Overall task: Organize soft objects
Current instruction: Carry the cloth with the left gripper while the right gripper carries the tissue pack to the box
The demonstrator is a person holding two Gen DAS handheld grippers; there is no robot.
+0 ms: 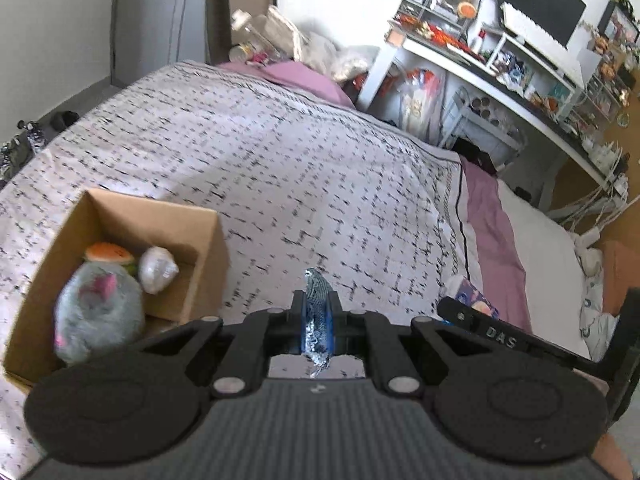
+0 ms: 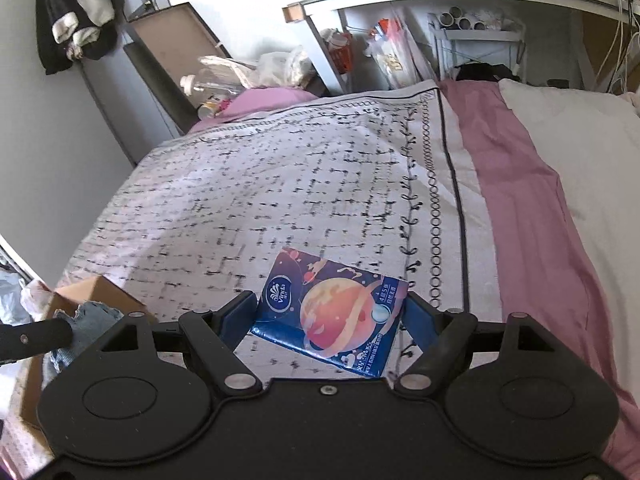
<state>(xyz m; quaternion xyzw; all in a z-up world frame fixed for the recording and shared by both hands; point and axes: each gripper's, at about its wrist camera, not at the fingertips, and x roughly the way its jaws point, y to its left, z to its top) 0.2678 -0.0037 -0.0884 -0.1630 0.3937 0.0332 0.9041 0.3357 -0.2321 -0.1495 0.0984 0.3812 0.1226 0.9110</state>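
My left gripper (image 1: 316, 300) is shut on a thin blue-and-white patterned cloth (image 1: 317, 282), which sticks up between the pads above the bed. To its left stands an open cardboard box (image 1: 208, 240) holding a grey plush toy (image 1: 100, 312), a watermelon-slice plush (image 1: 109, 253) and a white soft lump (image 1: 157, 269). My right gripper (image 2: 332, 308) is shut on a dark blue tissue pack (image 2: 340, 300) with an orange planet print, its blue pads pressing both sides. In the right wrist view the cloth (image 2: 92, 320) hangs in front of the box (image 2: 100, 292).
A white bedspread with black dashes (image 1: 280, 160) covers the bed, with a pink sheet (image 2: 528, 200) and a white pillow (image 2: 580, 140) on its right. A cluttered white desk (image 1: 500, 80) stands beyond the bed. Bottles and bags (image 2: 240, 76) lie at the far corner.
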